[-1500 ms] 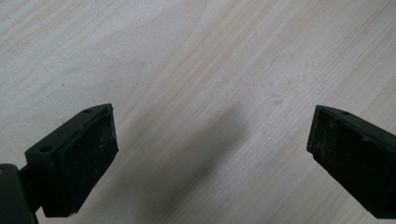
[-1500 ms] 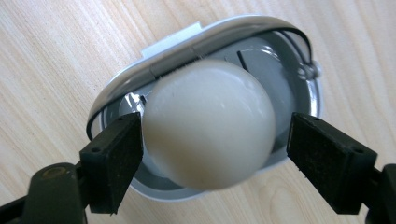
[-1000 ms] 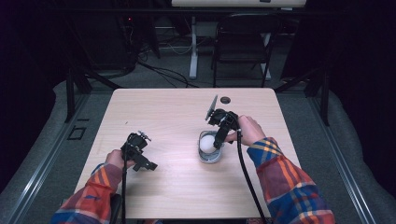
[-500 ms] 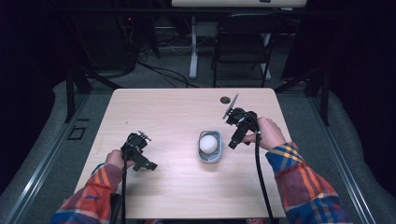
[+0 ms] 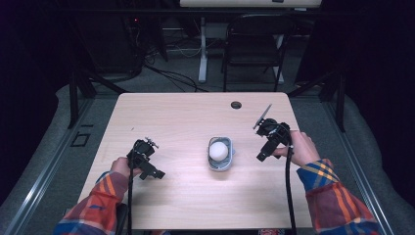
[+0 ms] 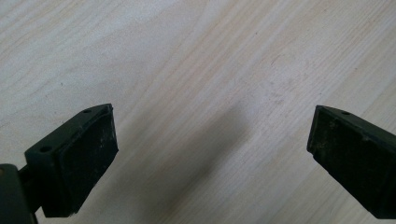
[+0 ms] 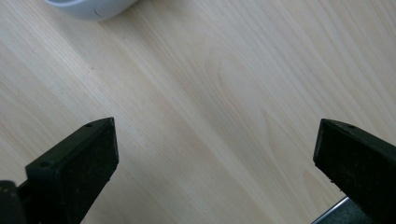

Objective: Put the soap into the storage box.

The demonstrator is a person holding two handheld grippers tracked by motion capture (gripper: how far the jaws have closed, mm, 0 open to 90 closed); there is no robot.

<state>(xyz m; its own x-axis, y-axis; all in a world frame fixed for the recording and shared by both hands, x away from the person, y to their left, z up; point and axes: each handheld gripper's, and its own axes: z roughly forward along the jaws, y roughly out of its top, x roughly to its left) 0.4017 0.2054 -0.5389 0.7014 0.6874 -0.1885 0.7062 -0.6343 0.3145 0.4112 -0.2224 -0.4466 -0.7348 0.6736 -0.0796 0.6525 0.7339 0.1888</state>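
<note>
Two grippers over one pale wood-grain rectangular table [image 5: 186,117], and honestly not much else on it. Biggest thing after the table is the small light grey plastic bowl [image 5: 220,154] sitting near the middle, a bit toward the person's right, with a round white ball [image 5: 219,150] resting inside it. Far edge of the table has a little dark round cable hole [image 5: 236,105].

The right gripper [image 5: 262,156] hangs just to the right of the bowl, apart from it, jaws spread wide with nothing between them. In the right gripper view you see bare wood between the jaws, with the bowl's rim [image 7: 88,8] poking in at the top left. The left gripper [image 5: 159,175] is well off to the left near the front edge, also spread wide and empty, pointing at plain tabletop.

My guess is the ball is where it's meant to be and the hands are just clearing out. What could still go wrong: the right gripper or its trailing cable is close enough that a careless swing back could clip the bowl, and that bowl looks light enough to slide or tip and send the ball rolling.
</note>
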